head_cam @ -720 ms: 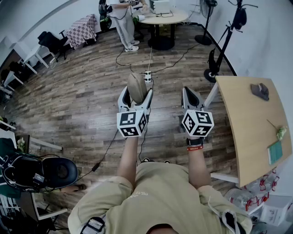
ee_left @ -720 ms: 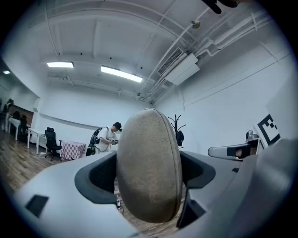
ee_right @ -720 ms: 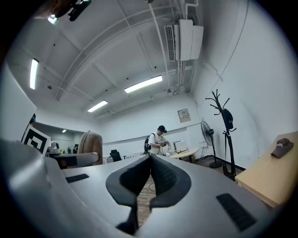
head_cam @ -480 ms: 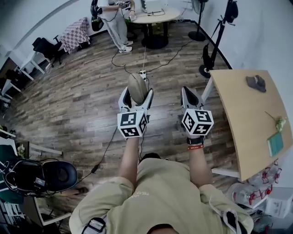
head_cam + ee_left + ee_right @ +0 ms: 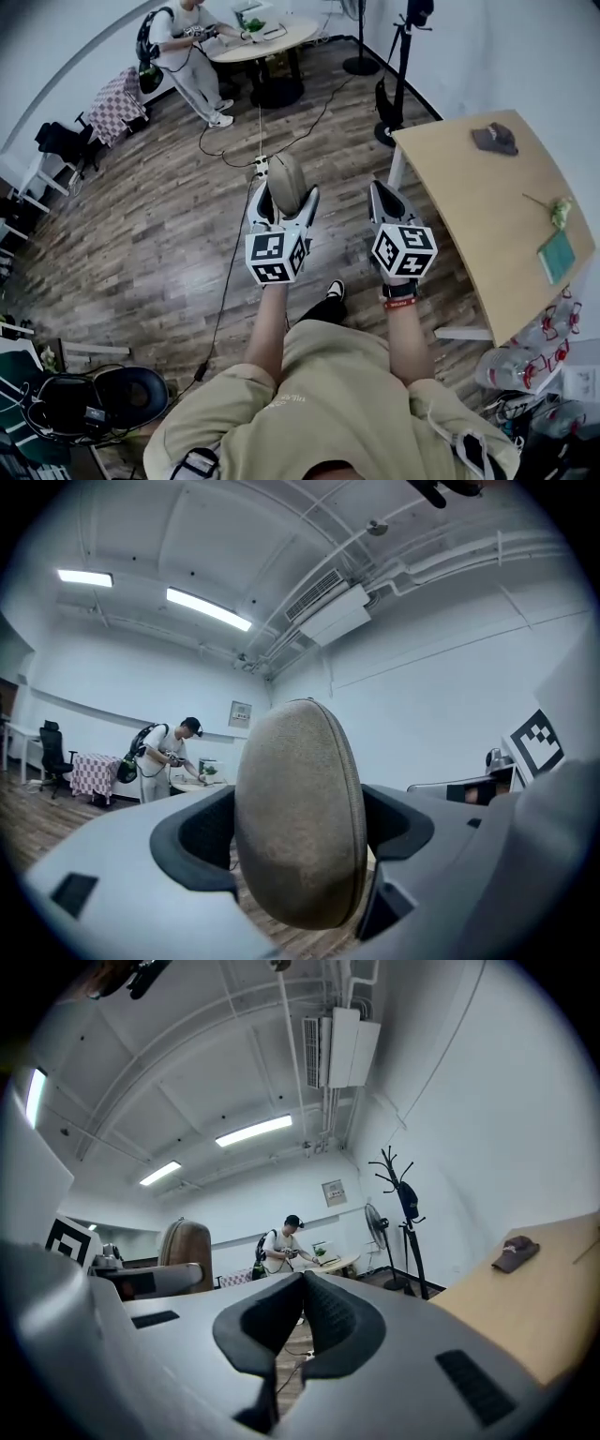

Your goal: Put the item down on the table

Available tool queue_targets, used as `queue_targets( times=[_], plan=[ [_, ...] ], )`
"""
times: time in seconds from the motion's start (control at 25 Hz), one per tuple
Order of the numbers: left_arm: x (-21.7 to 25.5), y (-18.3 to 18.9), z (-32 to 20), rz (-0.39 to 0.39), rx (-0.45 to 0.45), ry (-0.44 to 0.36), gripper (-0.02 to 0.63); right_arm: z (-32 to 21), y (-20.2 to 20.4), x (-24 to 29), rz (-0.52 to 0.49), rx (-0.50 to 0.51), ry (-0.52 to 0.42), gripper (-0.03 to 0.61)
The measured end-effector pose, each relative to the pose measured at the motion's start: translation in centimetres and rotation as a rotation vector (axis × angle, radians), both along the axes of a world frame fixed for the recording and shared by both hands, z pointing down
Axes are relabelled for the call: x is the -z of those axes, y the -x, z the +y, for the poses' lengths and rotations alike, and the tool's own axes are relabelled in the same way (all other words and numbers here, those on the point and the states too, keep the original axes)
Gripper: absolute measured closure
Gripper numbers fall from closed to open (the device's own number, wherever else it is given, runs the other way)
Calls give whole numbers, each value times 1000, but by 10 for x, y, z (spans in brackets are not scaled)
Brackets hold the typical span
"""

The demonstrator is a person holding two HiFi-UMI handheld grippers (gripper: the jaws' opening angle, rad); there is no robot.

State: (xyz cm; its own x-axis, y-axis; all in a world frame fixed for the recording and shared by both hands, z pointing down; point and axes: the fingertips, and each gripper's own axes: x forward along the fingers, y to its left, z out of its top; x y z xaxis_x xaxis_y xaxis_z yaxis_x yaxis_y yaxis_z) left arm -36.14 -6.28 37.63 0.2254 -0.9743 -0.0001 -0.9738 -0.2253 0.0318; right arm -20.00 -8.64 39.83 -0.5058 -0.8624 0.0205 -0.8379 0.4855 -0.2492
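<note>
One case, one carry, not yet at its goal. Grips the case (image 5: 285,178) upright in the left gripper (image 5: 283,199), wide-set pads pressing on both flat sides, zip seam facing forward. Holds the right gripper (image 5: 386,197) alongside, pinched closed on nothing. Stands over wood floor (image 5: 169,234), with the table (image 5: 478,206) off to the right and well apart from the case.

Judging from that: turning and reaching right looks like the step in hand.

To do it well:
- Carry the case across level and bring it over bare tabletop near the front edge. Stay clear of the cap (image 5: 494,138), the green sprig (image 5: 560,212) and the booklet (image 5: 557,255) farther along.
- Lower until the case touches wood before loosening anything. Probably a rounded shell, apt to topple or roll if left standing on its narrow edge, so better tilted and laid on a broad side.
- Spread the pads only once the table bears the weight, then pull straight back without dragging the fabric.
- Leave the right gripper out of it, or use it to steady the case if needed.
- Mind the power strip (image 5: 261,167) underfoot when stepping round.
</note>
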Motion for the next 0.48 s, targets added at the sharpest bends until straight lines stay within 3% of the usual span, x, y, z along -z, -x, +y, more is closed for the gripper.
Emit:
queue_targets(
  times=[0.48],
  plan=[
    [-8, -143, -73, -18, -294, 25, 227, -41, -115, -5, -26, -222, 29, 563]
  ],
)
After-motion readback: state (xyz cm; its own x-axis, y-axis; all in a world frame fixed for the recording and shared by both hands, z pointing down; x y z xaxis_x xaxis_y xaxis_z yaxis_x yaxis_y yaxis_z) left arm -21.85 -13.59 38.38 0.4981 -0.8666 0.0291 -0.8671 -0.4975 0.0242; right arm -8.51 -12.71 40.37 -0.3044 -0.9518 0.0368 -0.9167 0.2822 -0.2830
